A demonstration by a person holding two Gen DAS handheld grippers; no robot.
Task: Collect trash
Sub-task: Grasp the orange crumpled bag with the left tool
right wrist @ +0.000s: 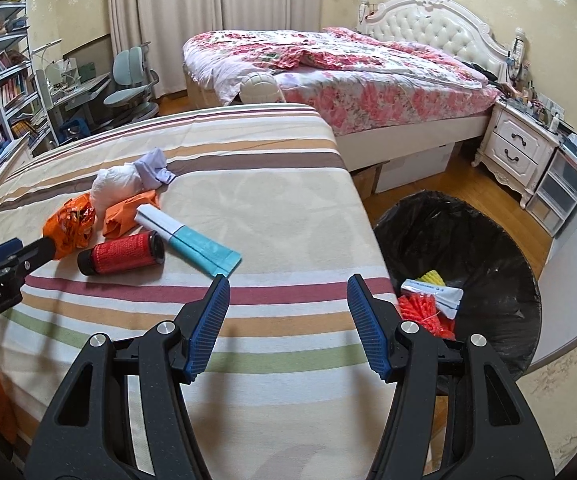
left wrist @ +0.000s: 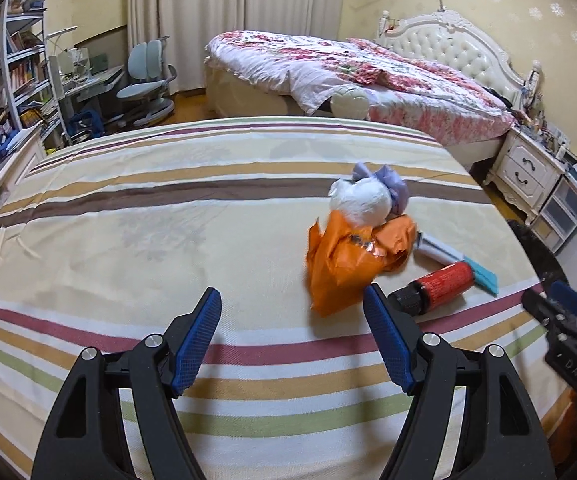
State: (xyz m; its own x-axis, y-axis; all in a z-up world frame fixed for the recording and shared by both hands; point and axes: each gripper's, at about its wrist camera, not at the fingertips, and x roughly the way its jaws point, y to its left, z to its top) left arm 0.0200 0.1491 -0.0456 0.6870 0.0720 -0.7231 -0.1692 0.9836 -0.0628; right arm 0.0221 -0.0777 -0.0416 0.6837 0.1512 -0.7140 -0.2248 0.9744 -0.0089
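While I hover both claws over the striped bed, left gripper (left wrist: 292,300) jaws apart and empty, orange bag (left wrist: 344,264) just ahead-right, right gripper (right wrist: 288,286) spread too, bin (right wrist: 488,240) off right.

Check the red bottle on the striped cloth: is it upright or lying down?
Lying down. The red bottle rests on its side on the striped cloth, black cap pointing left in the right wrist view.

Striped bed (right wrist: 248,200): orange wrapper (left wrist: 344,268), red bottle (right wrist: 122,258), teal tube (right wrist: 192,242), etc.
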